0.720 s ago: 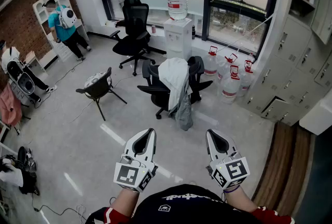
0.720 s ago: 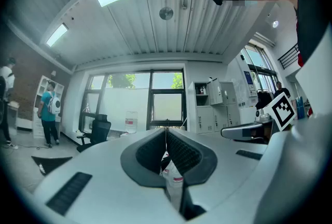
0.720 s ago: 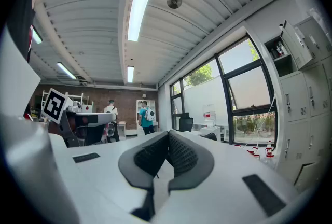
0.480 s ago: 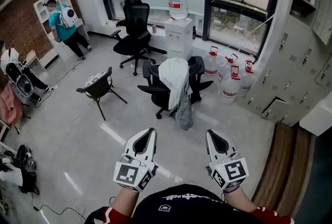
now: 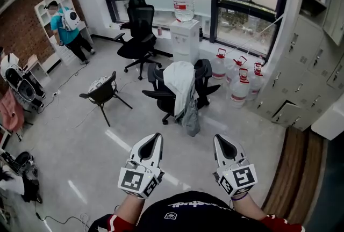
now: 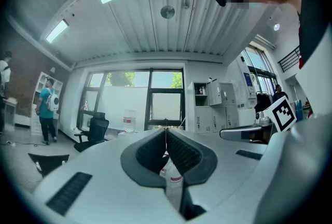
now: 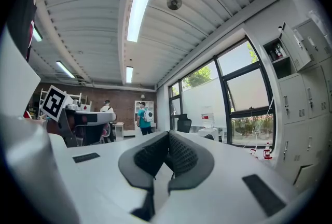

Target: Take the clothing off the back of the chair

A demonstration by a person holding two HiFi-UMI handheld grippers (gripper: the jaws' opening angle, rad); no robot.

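while far from clothing [image 5: 180, 81], closed hand-held grippers [image 5: 155, 137] [image 5: 221, 140]

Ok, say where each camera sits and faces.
Head view: on the head, steeply down at clothing on chair; left claw, right claw, forearms show.
Left gripper view: on that claw, level along shut jaws toward windows; right claw shows.
Right gripper view: on that claw, toward windows; left claw shows.
All three show the person in teal.
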